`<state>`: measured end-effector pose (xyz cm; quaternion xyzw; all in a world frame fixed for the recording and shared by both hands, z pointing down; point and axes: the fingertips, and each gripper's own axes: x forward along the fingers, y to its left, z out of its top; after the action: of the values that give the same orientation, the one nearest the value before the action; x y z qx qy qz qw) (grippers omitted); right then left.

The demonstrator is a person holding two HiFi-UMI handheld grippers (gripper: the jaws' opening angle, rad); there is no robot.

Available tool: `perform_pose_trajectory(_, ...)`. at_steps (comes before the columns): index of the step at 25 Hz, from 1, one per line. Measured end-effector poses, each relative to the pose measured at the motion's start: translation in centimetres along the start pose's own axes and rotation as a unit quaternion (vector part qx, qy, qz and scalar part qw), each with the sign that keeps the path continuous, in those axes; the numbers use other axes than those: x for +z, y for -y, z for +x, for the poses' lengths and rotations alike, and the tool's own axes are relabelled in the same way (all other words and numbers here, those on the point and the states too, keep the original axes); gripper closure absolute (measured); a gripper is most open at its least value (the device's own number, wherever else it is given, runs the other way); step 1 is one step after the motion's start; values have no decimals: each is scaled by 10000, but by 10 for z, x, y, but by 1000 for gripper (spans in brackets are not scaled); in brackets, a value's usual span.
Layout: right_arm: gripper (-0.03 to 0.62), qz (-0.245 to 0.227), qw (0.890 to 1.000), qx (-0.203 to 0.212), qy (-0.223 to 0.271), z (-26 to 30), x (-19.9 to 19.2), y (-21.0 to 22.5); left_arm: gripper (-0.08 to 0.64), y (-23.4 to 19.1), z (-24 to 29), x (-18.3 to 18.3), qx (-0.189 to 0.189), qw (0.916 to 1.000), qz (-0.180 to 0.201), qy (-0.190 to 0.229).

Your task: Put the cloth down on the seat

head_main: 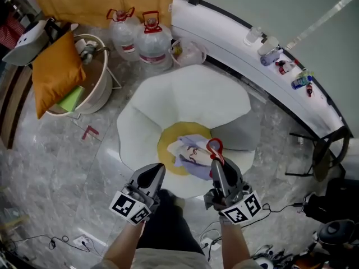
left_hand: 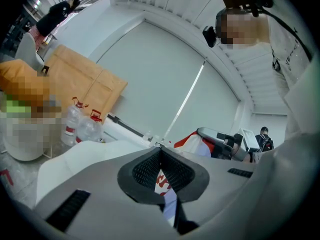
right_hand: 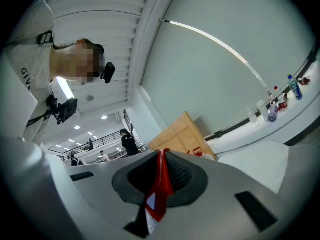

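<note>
Jaws of the right gripper (head_main: 216,162) pinch the red edge of the cloth (head_main: 193,153); those of the left gripper (head_main: 157,170) are pressed together just beside it. The cloth lies bunched on the yellow seat (head_main: 167,143). Pulling back before letting go could drag it off the front.

One cloth (head_main: 190,153) lies on one white seat (head_main: 190,94), which has one yellow cushion (head_main: 166,144). There are two grippers: the left gripper (head_main: 159,168) and the right gripper (head_main: 215,162). On the floor past the seat's far edge stand two water jugs (head_main: 152,43) and one clear bag (head_main: 189,52). Toward the floor's left edge are one orange pillow (head_main: 53,74) and one round tub (head_main: 101,91). Along the ledge (head_main: 224,38) stand roughly six small bottles (head_main: 270,55); the exact count is unclear.
</note>
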<state>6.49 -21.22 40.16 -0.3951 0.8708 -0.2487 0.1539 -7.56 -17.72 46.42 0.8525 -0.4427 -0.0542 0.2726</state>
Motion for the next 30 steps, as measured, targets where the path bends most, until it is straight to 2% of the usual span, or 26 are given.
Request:
perform_pose_trajectory(6, 554, 40, 9998, -156, -115, 14, -40, 29, 549, -31, 15, -16, -96, 9999, 121, -78)
perform_pose_trajectory(9, 555, 79, 9994, -191, -267, 12, -65, 42, 549, -39, 18, -37, -58, 9998, 78, -180)
perform_pose_trajectory(18, 555, -243, 9952, -501, -806, -2, -128, 108, 549, -58, 40, -99, 153, 9996, -187, -163)
perform_pose_trajectory(24, 555, -131, 9967, -586, -543, -21, -156, 139, 549, -63, 46, -153, 152, 9994, -226, -200)
perform_pose_trajectory(30, 554, -240, 9973, -516, -474, -23, -197, 174, 549, -93, 65, -201, 330, 9993, -157, -15)
